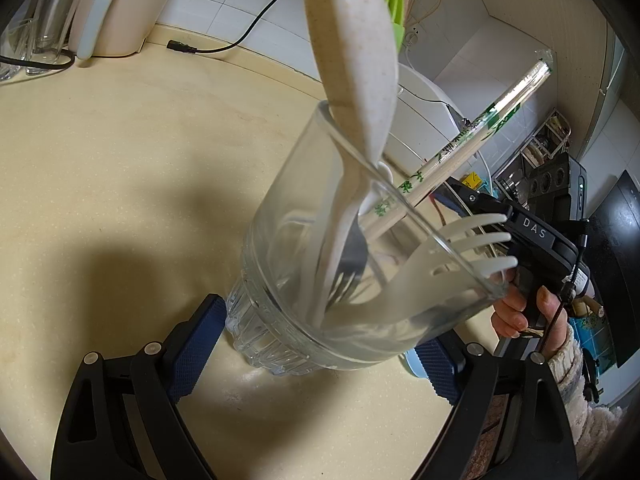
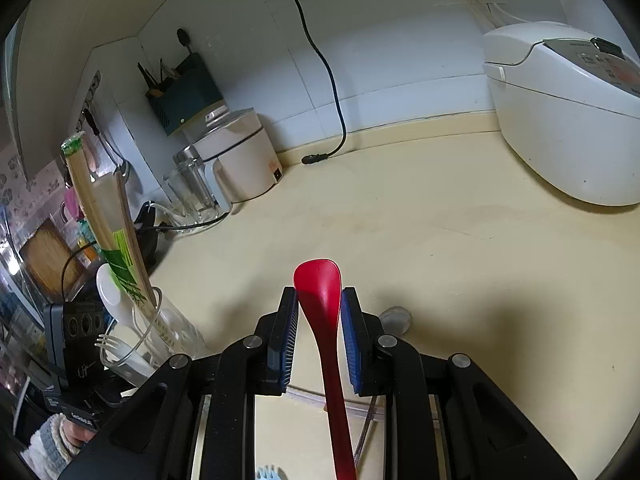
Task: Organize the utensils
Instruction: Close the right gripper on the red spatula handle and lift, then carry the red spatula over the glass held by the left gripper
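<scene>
In the left wrist view, the left gripper (image 1: 312, 344) has its blue-padded fingers (image 1: 192, 344) pressed against the ribbed base of a clear glass cup (image 1: 344, 264), which tilts toward the right of the frame above the beige desk (image 1: 120, 160). Inside the cup stand a speckled white rice paddle (image 1: 352, 52), a white plastic fork (image 1: 460, 256) and wrapped disposable chopsticks (image 1: 472, 136). The right gripper (image 2: 319, 332) shows in the lower centre of its own view, fingers (image 2: 286, 336) slightly spread on either side of a red spoon (image 2: 324, 304); whether the pads touch it I cannot tell. A white rice cooker (image 2: 568, 120) sits at upper right.
</scene>
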`<control>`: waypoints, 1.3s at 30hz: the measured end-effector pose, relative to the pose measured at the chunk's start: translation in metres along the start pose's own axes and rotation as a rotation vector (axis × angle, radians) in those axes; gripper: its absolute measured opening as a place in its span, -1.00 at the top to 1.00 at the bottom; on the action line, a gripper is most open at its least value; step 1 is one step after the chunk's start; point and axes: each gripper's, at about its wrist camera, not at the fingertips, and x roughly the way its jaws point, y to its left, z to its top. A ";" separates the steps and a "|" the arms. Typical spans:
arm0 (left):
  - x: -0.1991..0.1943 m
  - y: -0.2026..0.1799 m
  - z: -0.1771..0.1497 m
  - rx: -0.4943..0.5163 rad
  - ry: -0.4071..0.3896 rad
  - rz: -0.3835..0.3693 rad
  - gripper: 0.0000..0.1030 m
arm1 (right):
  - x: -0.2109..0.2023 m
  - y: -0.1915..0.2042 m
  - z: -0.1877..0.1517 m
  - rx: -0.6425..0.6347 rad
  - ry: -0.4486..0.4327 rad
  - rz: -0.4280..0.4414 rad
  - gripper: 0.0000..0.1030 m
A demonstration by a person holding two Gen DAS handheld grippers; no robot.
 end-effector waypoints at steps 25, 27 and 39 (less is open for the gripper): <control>0.000 0.002 0.001 -0.001 -0.001 -0.001 -0.78 | -0.047 0.040 0.002 -0.109 -0.149 0.022 0.58; 0.000 0.002 0.001 -0.001 -0.001 -0.001 -0.78 | -0.064 0.055 0.004 -0.147 -0.203 0.052 0.58; 0.000 0.002 0.001 -0.002 -0.001 -0.003 -0.78 | -0.100 0.136 0.017 -0.227 -0.289 0.321 0.58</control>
